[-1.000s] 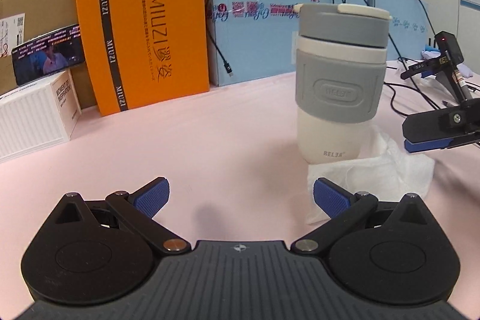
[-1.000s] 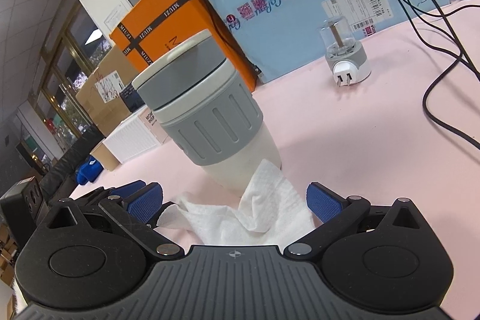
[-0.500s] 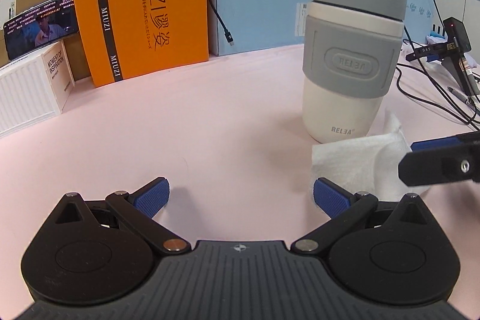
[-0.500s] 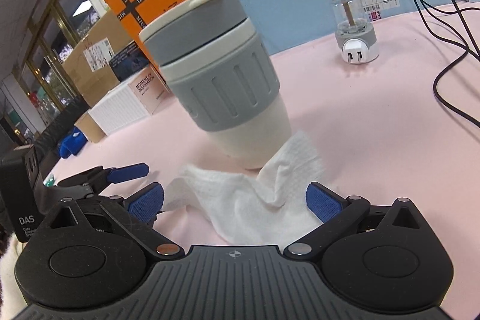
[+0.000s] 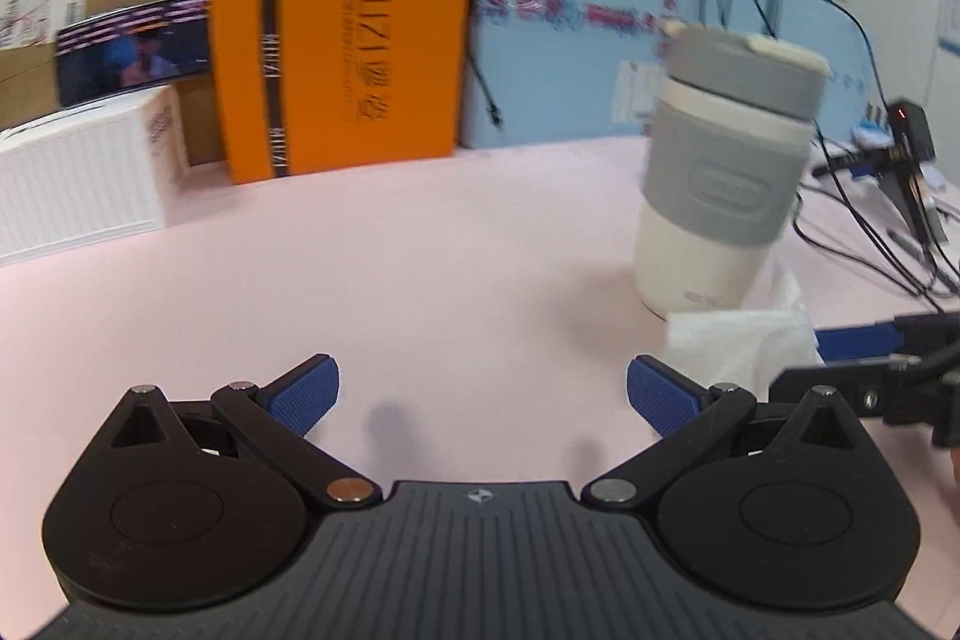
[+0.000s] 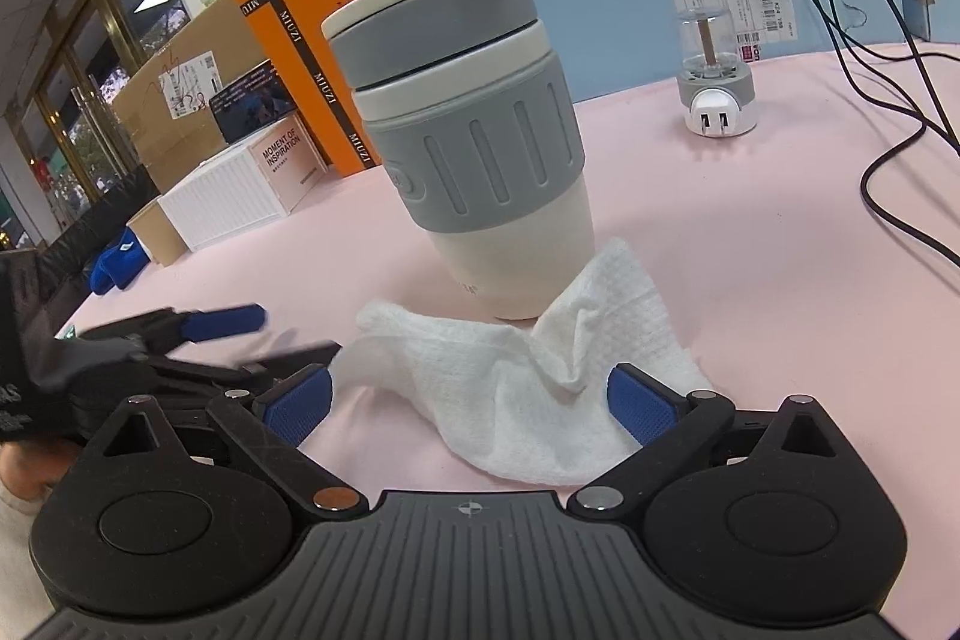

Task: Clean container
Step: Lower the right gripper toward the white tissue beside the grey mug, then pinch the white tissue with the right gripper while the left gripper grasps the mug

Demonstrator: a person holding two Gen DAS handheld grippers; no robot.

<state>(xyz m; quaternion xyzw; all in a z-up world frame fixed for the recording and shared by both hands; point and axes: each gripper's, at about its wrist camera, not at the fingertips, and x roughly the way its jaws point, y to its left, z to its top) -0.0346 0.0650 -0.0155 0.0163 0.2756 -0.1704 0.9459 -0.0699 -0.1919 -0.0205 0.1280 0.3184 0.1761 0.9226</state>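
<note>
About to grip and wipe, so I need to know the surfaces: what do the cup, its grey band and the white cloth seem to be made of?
Cup: smooth cream body with a matte sheen, probably ceramic or coated metal; I cannot tell which.
Grey band: likely silicone, matte with moulded vertical ribs and an embossed logo.
White cloth: soft paper towel or disposable wipe, with a dimpled weave texture and loose crumpled folds.

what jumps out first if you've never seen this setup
The tall cream travel cup with its grey sleeve and lid stands upright mid-table, dominating the right wrist view. A crumpled white paper towel lies at its foot, right between the open fingers of the right tool. Behind, a bright orange box leans against a pale blue carton, and the left tool hangs open over bare pink tabletop.
</note>
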